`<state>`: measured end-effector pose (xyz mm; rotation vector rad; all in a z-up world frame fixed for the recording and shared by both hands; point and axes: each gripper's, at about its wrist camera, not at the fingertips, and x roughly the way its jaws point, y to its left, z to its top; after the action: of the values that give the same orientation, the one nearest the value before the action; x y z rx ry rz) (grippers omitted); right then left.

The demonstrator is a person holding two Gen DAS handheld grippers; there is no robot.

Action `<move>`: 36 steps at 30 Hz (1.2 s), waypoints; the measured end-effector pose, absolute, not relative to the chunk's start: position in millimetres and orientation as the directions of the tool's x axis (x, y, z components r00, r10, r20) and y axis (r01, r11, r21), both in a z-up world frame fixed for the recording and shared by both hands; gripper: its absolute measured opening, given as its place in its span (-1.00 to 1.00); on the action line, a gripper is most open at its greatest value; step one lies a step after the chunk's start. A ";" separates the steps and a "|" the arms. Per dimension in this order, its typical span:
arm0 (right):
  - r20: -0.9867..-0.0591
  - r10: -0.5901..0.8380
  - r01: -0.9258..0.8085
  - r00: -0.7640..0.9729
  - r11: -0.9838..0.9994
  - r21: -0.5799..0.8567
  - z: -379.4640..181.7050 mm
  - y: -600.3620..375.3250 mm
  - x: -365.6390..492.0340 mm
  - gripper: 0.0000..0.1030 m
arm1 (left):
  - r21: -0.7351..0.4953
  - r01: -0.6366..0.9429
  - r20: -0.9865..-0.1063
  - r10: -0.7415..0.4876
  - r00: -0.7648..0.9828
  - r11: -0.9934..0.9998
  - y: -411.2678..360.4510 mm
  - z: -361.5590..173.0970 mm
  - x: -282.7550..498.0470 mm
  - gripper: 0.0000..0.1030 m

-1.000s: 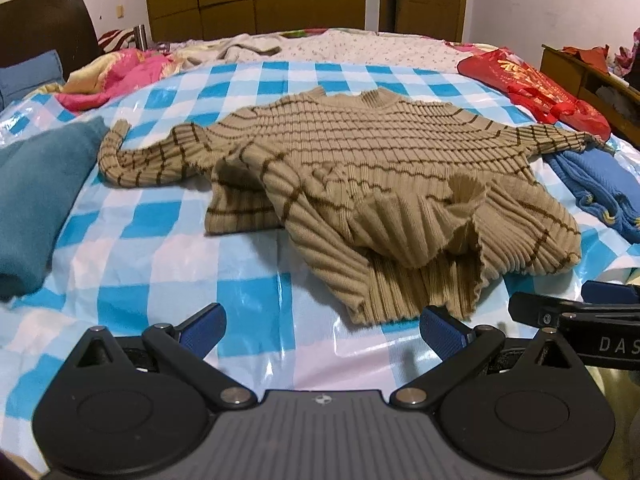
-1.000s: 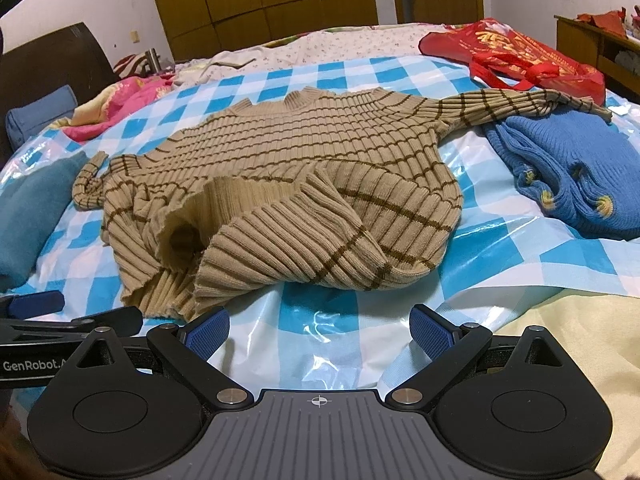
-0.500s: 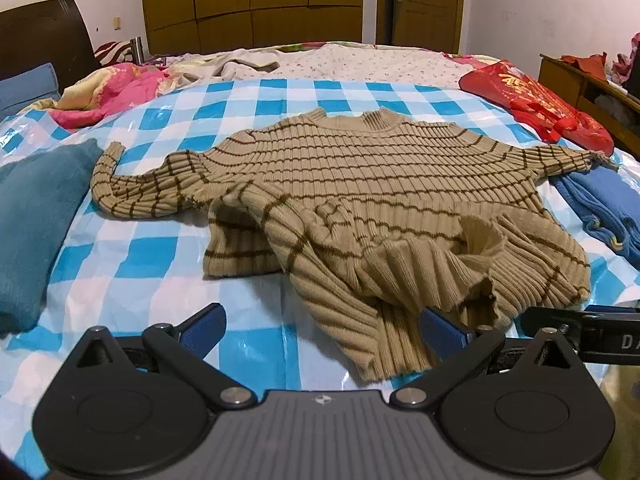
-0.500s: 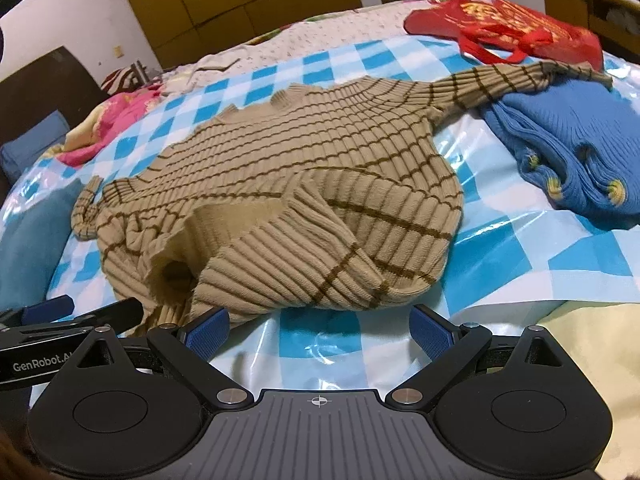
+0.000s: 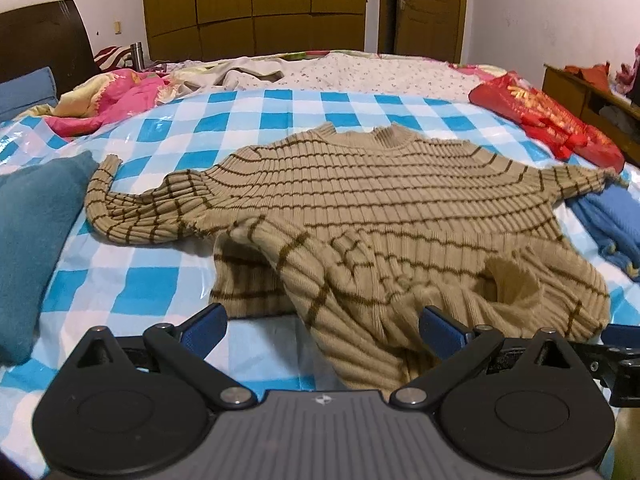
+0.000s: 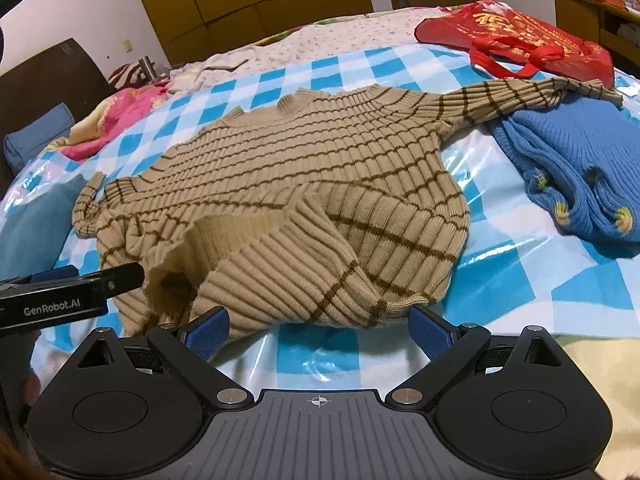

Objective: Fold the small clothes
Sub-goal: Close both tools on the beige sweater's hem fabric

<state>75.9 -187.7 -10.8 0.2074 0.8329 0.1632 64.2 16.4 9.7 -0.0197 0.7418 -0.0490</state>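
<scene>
Left edge of bed: folded teal fleece cloth (image 5: 28, 248) lies flat, apart from the work piece. Behind it, toward the far left corner, a crumpled pink quilt (image 5: 112, 100).

Left gripper (image 5: 322, 330): fingers spread wide, holding nothing. Blue pads sit low at the near edge of the bed; the right-hand pad looks to be just at the rumpled hem, contact cannot be confirmed.

Centre of bed, on the blue-and-white checked plastic sheet (image 5: 152, 288): tan ribbed knit sweater with thin brown stripes (image 5: 380, 200). Collar points to the far edge, body lies face down or up (cannot tell). Both sleeves are stretched outward, one toward the left edge, one toward the right. The lower hem is bunched and turned up near the near edge, its opening gaping.

Right gripper (image 6: 318, 334): fingers also wide apart, empty, poised just short of the hem at the near edge.

Right edge of bed: blue knit garment with yellow flower spots (image 6: 580, 176), partly under the sweater's right cuff. Beyond it, a red printed carrier bag (image 6: 516, 36) near the far right corner.

Progress, as judged: very early. Sweater is roughly spread but no fold is in place. Remaining: flatten the hem, fold the sleeves in, fold the body. The blue garment appears unfolded too.
</scene>
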 end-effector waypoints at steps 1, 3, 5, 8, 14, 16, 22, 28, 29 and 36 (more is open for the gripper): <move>-0.712 0.226 -0.065 0.665 0.967 0.247 -9.6 -188.1 77.3 0.88 | -0.048 0.037 -0.677 -0.060 0.734 0.998 18.3 9.4 66.1 1.00; -0.704 0.228 -0.073 0.673 0.967 0.243 -6.4 -187.8 81.0 0.88 | -0.074 0.033 -0.685 -0.074 0.725 0.997 22.5 7.9 69.8 0.99; -0.697 0.228 -0.083 0.680 0.968 0.235 -3.4 -186.0 85.1 0.88 | -0.088 0.033 -0.693 -0.084 0.716 0.996 24.5 5.8 71.4 0.89; -0.692 0.228 -0.097 0.685 0.970 0.224 -0.6 -183.4 92.8 0.88 | -0.102 0.039 -0.712 -0.100 0.695 0.994 25.6 1.7 74.1 0.67; -0.676 0.202 -0.101 0.709 0.977 0.186 7.2 -185.6 99.6 0.88 | -0.142 0.053 -0.727 -0.140 0.673 0.988 27.9 -2.7 77.2 0.35; -0.672 0.183 -0.105 0.718 0.982 0.156 8.6 -186.7 101.0 0.88 | -0.155 0.063 -0.729 -0.157 0.667 0.986 28.3 -3.0 78.0 0.27; -0.691 0.199 -0.155 0.695 0.980 0.126 -1.5 -180.3 119.1 0.88 | -0.151 0.061 -0.744 -0.154 0.650 0.987 29.6 -8.6 76.7 0.26; -0.720 0.251 -0.197 0.647 0.967 0.160 -16.8 -170.4 137.9 0.84 | -0.184 0.068 -0.753 -0.185 0.631 0.981 34.2 -12.3 81.0 -0.05; -0.724 0.252 -0.200 0.642 0.967 0.158 -18.2 -169.1 139.6 0.75 | -0.196 0.068 -0.753 -0.195 0.628 0.978 35.3 -12.2 81.6 -0.11; -0.743 0.250 -0.220 0.621 0.965 0.141 -17.1 -172.1 136.7 -0.35 | -0.223 0.086 -0.755 -0.228 0.615 0.971 41.0 -6.6 79.8 -0.59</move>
<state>136.7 -172.1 -17.1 0.0372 0.8596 0.2701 79.8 41.0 -6.6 -0.1713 0.8917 -0.1822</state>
